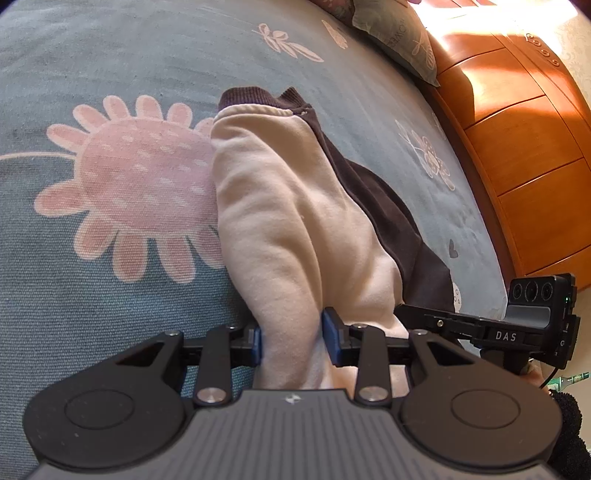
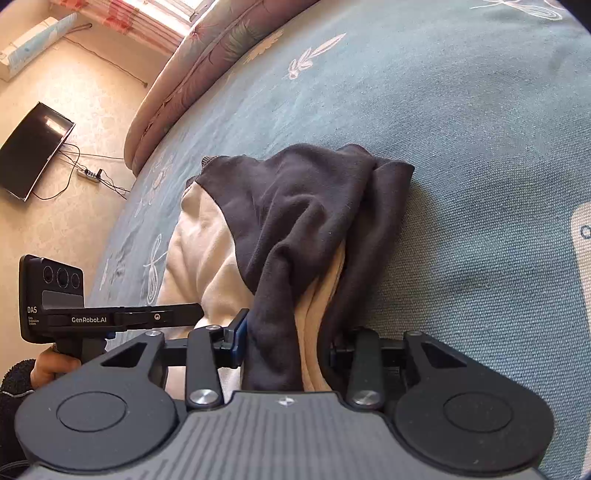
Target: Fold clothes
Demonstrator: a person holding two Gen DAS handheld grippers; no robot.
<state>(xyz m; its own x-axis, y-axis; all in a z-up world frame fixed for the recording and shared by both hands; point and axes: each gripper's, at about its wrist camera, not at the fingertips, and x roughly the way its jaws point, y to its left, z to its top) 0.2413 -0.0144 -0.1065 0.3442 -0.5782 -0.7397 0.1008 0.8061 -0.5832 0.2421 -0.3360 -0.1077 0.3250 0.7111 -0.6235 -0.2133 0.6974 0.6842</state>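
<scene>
Blue bedding with pink and white flower prints forms the bed cover on which the work takes place. Your garment, a cream fleece piece with a dark brown outer layer and ribbed edge, lies bunched on this cover, extending away from both tools.

Left tongs: clamped on a thick cream fold of the garment, blue pads pressing the cloth from both sides. Right tongs: clamped on a gathered bundle of dark and cream layers; only the left blue pad is visible, the other side is covered by cloth. Both grip points sit at the near end of the garment, just beside each other.

Your left hand, in a dark knitted sleeve, grips the left tool's handle in the right wrist view.

Beyond the garment: a patterned pillow against an orange wooden headboard; on the opposite side, a rolled quilt, a dark monitor and a power strip on the floor
</scene>
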